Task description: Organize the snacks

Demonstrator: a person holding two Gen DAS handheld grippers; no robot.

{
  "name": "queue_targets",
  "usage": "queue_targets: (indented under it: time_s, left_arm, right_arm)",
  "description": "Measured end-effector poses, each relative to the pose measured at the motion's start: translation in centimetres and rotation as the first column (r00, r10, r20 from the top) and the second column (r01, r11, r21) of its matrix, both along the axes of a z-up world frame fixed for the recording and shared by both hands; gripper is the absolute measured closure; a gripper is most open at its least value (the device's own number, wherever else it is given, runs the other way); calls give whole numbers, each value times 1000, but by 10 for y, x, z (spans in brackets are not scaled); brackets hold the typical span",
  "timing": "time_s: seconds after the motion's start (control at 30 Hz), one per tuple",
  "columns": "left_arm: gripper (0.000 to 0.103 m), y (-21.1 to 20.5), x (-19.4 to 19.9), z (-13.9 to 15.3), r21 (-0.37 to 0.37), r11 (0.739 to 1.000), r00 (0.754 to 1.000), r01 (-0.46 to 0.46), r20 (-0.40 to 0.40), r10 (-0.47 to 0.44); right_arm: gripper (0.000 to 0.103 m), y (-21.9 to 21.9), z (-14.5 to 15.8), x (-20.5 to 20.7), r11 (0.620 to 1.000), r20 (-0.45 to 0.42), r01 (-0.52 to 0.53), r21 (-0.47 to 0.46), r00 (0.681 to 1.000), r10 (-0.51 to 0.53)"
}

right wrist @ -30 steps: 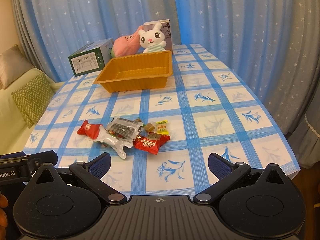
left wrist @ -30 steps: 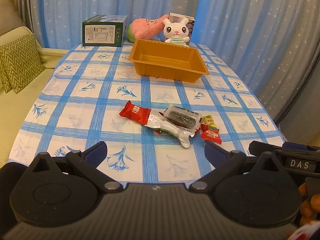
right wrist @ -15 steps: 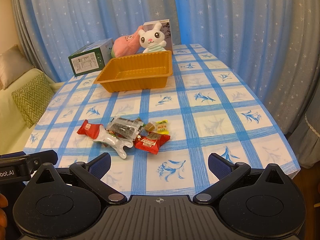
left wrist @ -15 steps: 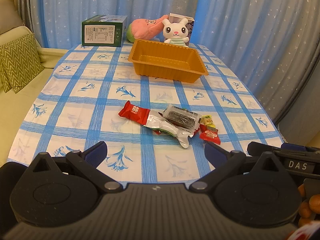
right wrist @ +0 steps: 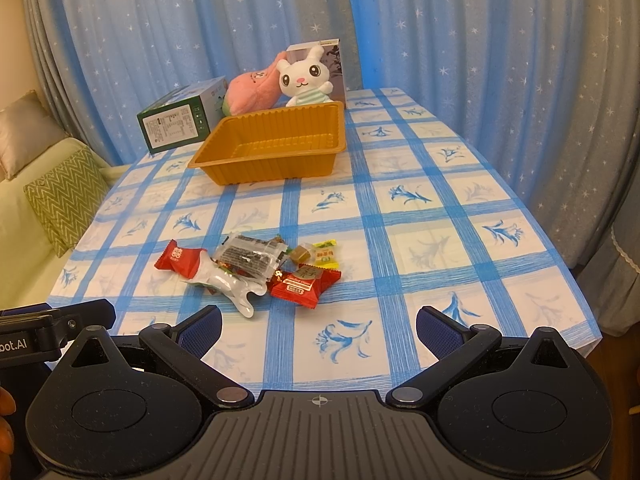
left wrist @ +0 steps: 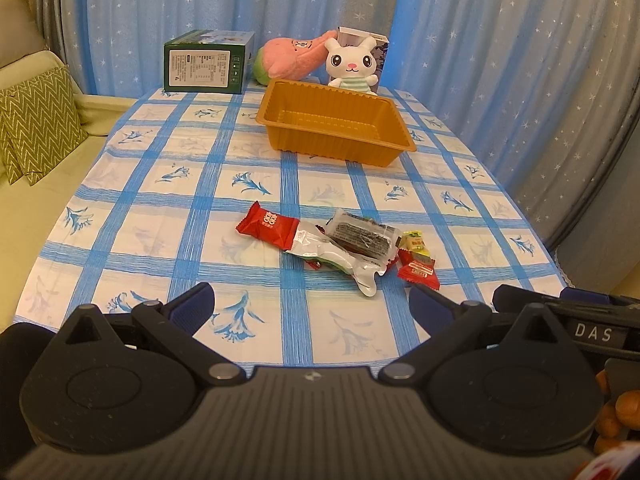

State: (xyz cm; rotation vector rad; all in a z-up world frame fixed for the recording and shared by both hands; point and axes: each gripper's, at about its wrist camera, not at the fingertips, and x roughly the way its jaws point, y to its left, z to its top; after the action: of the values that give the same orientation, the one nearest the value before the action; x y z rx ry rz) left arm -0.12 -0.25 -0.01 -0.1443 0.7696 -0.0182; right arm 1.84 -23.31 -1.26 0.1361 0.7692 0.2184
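Left wrist view: the left gripper is spread wide and empty above the table's near edge. Snacks lie heaped at 12 o'clock, the tray beyond them. The right gripper is likewise released, snacks at 11 o'clock.

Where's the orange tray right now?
In both wrist views the orange tray sits empty toward the table's far end, just in front of the white bunny plush and beyond the snack pile.
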Motion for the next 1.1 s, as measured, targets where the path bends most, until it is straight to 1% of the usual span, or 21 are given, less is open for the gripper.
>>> queue_targets:
  time_s: [0.77, 0.93, 1.1]
  left_arm:
    - [0, 3, 0, 0, -5, 1000, 1000, 0, -2, 0]
    - [0, -1, 4, -1, -26, 1000, 1000, 0, -9, -1]
    - [0, -3, 18, -8, -48, 999, 1000, -7, -26, 5]
  right_arm:
    - [0, -2, -2, 1, 1000, 2, 3, 2, 1000, -3]
    - [1, -6, -1, 1, 999, 31, 33, 23, 999, -34]
    - [1, -7, -9, 12, 998, 42, 49, 39, 998, -50]
